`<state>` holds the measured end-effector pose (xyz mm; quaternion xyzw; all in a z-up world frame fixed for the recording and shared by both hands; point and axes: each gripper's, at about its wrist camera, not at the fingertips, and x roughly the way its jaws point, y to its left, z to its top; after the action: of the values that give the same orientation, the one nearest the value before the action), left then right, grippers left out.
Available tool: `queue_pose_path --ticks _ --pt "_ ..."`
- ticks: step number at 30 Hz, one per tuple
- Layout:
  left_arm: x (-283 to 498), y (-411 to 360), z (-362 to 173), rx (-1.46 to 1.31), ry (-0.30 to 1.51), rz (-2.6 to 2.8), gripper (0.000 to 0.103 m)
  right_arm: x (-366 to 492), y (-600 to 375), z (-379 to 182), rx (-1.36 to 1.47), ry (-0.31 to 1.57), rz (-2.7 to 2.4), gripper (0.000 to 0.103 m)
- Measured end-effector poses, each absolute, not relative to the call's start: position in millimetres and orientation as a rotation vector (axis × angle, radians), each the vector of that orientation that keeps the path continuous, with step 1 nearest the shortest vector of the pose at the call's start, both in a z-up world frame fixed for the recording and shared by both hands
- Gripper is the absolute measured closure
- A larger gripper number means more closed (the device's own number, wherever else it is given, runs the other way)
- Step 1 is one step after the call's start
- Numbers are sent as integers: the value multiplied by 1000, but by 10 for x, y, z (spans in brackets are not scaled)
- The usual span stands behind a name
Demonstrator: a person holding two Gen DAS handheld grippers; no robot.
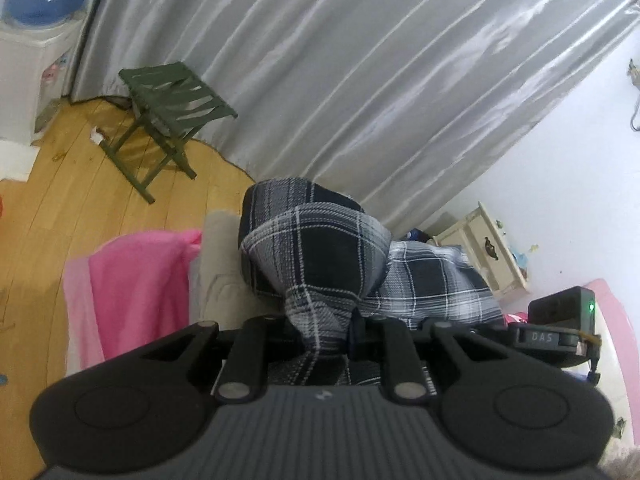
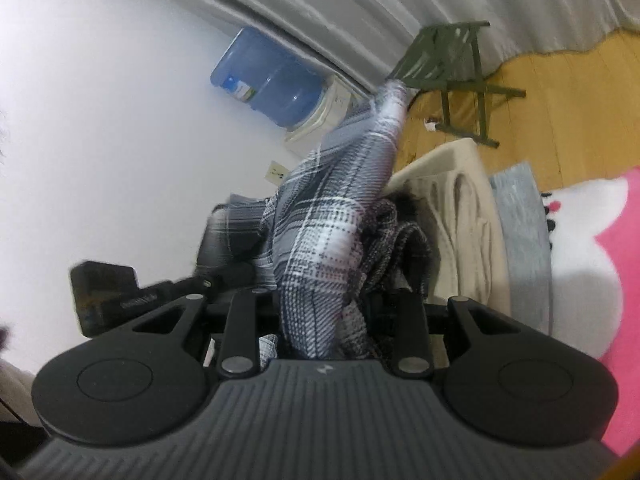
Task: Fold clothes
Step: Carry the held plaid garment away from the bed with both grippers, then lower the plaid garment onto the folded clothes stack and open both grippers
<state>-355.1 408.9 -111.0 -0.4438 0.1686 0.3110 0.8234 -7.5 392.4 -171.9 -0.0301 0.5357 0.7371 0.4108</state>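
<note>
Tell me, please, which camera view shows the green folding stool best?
The left wrist view: the green folding stool stands whole and sharp on the wooden floor, slatted seat and crossed legs clear. The right wrist view shows the same stool smaller, tilted near the frame's top, slightly blurred.

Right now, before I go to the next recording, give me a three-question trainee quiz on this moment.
1. True or false: both tongs are closed on the plaid garment.
2. Multiple choice: what stands on the wooden floor in front of the grey curtain? A) a red bucket B) a green folding stool C) a floor lamp
3. Fill in: the bottle on the water dispenser is ____ in colour.

Key: 1 true, the left tongs and right tongs each pinch plaid cloth. 2 B, the green folding stool. 3 blue, the blue bottle.
</note>
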Motion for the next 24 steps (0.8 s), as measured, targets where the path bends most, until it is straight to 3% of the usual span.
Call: queue_pose_path --ticks 5,8,10,12,17,19,21,23,24 --pt "-3507 4202 -1216 -927 333 644 81 -37 3933 -1698 -81 1303 1892 74" --pt "-3505 4262 -1422 -931 346 661 69 21 3989 -1886 -114 1288 1907 71" --pt "-3559 4289 -1454 -964 313 647 68 126 4030 -2015 -38 1384 1901 69" --pt "-3627 4314 -1439 -988 279 637 59 220 4008 -2075 58 1469 1882 66" --pt "-3752 4533 -1574 -1159 165 581 53 427 3955 -2306 386 1690 1804 43" --pt "-3740 4596 -1657 -1192 146 580 54 483 3965 -2449 530 1771 1759 40" --pt "-3730 4568 -1654 -1172 137 603 66 508 3940 -2516 600 1781 1725 42" --pt "-3726 4479 -1591 -1122 131 637 72 484 3889 -2418 550 1674 1740 63" --pt "-3732 4413 -1539 -1090 122 643 73 434 3831 -2272 476 1553 1786 63"
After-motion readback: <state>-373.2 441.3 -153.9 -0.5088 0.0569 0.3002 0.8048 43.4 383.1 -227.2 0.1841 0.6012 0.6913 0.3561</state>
